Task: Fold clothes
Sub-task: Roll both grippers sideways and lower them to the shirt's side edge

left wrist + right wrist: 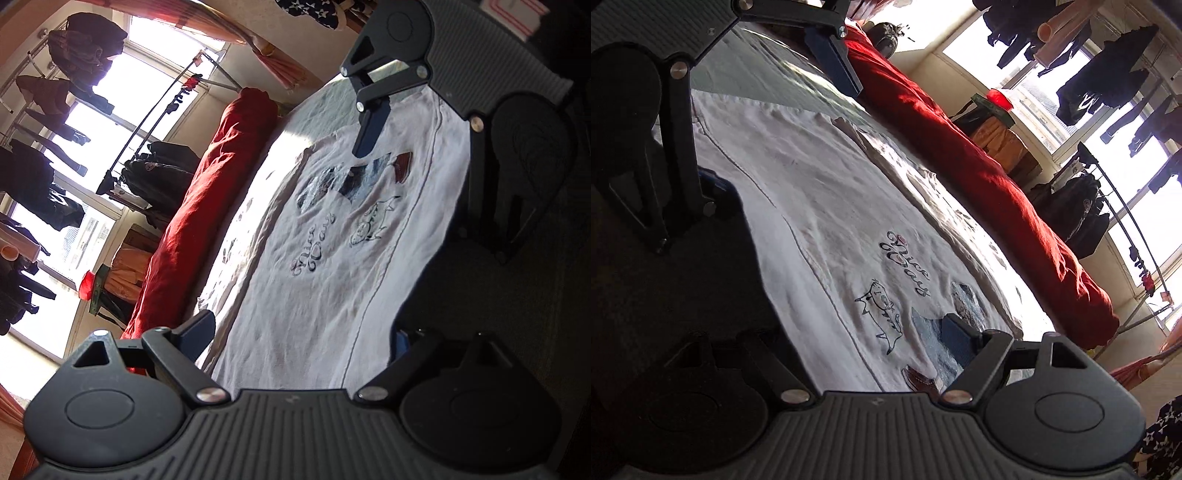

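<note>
1. White T-shirt (332, 280), printed "Nice Day" with a cat drawing, lies spread flat on my bed's pale sheet (325, 99).
2. Rolled red duvet (207, 206) runs along the bed's far edge, beside the sheet.
3. Bright windows (96, 122) fill the far wall; dark clothes (33, 184) hang on a drying rack (155, 118) before them.
4. My left claw (295, 336) hovers over the shirt, fingers wide apart, nothing between them.
5. My right claw (834, 332) also stands apart and empty above the print; each claw crosses the other's view.
</note>
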